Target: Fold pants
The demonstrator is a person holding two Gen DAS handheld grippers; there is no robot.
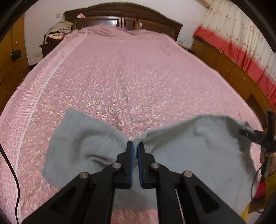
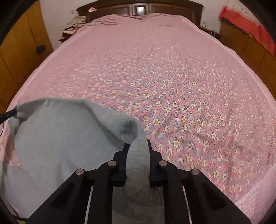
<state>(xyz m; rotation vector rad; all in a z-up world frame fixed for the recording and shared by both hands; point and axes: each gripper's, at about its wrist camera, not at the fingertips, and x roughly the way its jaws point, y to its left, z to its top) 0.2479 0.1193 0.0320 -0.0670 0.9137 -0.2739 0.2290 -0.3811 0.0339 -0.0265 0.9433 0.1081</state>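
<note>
1. Pink flowered bedspread (image 1: 120,69) covers the whole bed and is the landmark for everything else; it lies flat and bare from the dark wooden headboard (image 1: 124,15) down toward the cameras.

2. Grey pants (image 1: 189,155) hang over the near end of the bedspread, lifted by both grippers; how much of the lower cloth touches the bedspread cannot be told. Motion blur softens the cloth in both views.

3. Held as they are, the top edge of the pants runs crosswise to the bedspread, side to side between the two grippers, and sags between the two grip points.

4. Left gripper (image 1: 135,146) is clamped on that top edge, its blue pads nearly together with a thin pinch of cloth between them. From it, one flap of cloth hangs to its left and the wider span stretches to its right.

5. Right gripper (image 2: 137,146) is closed on a thicker bunch of the same cloth, which wraps over and between its fingers. From it, the pants extend to its left, toward the other tool.

6. Judging from this, the next move turns on carrying both grip points forward over the bedspread together, so the cloth lays down evenly; neither gripper looks clearly nearer the headboard.
</note>
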